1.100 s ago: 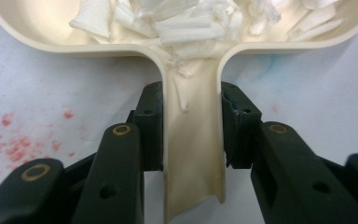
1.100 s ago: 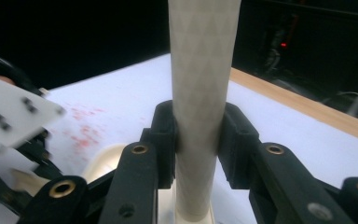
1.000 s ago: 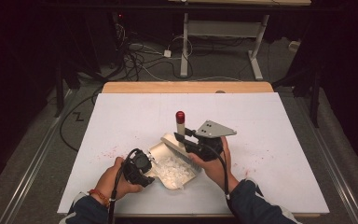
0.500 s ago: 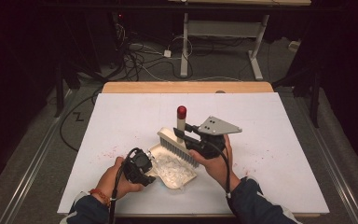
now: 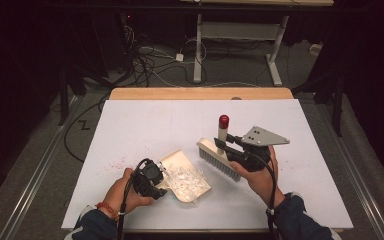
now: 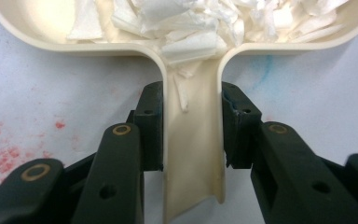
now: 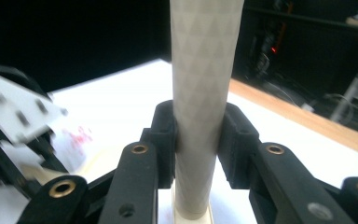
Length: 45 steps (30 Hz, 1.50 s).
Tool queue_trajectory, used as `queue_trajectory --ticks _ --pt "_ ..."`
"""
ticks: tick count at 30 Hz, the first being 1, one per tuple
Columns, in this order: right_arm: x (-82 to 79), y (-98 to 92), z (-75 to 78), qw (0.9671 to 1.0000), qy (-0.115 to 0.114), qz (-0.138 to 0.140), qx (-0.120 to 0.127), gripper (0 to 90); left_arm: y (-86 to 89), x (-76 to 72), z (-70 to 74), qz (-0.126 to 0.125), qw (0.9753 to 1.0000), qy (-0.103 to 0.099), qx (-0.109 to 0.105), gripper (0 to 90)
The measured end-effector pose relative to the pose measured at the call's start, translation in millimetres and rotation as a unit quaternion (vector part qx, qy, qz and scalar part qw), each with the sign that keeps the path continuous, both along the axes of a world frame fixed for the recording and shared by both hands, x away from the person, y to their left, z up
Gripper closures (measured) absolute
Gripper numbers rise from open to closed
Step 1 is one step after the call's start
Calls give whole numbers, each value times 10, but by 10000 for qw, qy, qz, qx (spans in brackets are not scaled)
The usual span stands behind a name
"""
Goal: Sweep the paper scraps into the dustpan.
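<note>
— Where do we stand with the dustpan [image 5: 187,175]?

— It lies low and centre in the high view, on the white table cover [image 5: 145,125], and it holds a heap of white paper scraps [image 5: 185,180]. Our left gripper [image 6: 191,135] has its jaws pinching the pan's cream handle [image 6: 193,154] from both sides; a few shreds sit in the handle's channel.

— And the brush [image 5: 219,157]?

— Just right of the pan, lifted clear of it and tilted, bristles toward the pan. Our right gripper [image 7: 198,140] has its jaws pressed on the pale textured brush handle [image 7: 203,84], whose red tip [image 5: 223,120] points up.

— So which step is this?

— We judge the sweeping is nearly done: the scraps are gathered in the pan, and we see only faint red stains [image 5: 117,162] on the cover to its left.

— Next move?

— Probably keep the pan level so nothing spills, then carry it off to empty, brush held away from its mouth.
</note>
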State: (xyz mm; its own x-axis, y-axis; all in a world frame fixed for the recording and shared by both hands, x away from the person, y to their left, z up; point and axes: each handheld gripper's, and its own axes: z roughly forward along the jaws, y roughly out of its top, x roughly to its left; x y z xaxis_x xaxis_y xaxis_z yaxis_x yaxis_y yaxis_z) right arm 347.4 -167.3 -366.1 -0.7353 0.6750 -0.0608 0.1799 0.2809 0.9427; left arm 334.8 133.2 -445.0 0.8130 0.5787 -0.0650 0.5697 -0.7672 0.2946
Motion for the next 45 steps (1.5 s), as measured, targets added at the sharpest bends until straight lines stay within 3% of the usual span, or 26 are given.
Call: queue_trajectory --ticks 7,12,15,19,33,40,45 --pt "-128 -177 -81 9994 224 167 -215 708 7 4 6 9 10000 22 -18 625" --pt "-275 7 -123 9979 255 543 -251 707 -8 5 13 4 10000 12 6 625" --pt "-323 115 -106 9956 360 861 -96 708 -5 5 12 13 10000 0 -3 625" --pt "-379 199 -60 9940 272 1057 -77 708 1 6 12 25 10000 4 -32 625" --pt "-292 -74 101 9979 36 635 153 708 21 30 7 51 10000 41 -49 625" --pt "-166 -109 -2 9994 -111 280 -171 708 49 52 2 97 9999 62 -102 625" --pt "-88 -185 -25 9997 -52 144 -200 708 79 72 -2 157 9997 71 -168 624"
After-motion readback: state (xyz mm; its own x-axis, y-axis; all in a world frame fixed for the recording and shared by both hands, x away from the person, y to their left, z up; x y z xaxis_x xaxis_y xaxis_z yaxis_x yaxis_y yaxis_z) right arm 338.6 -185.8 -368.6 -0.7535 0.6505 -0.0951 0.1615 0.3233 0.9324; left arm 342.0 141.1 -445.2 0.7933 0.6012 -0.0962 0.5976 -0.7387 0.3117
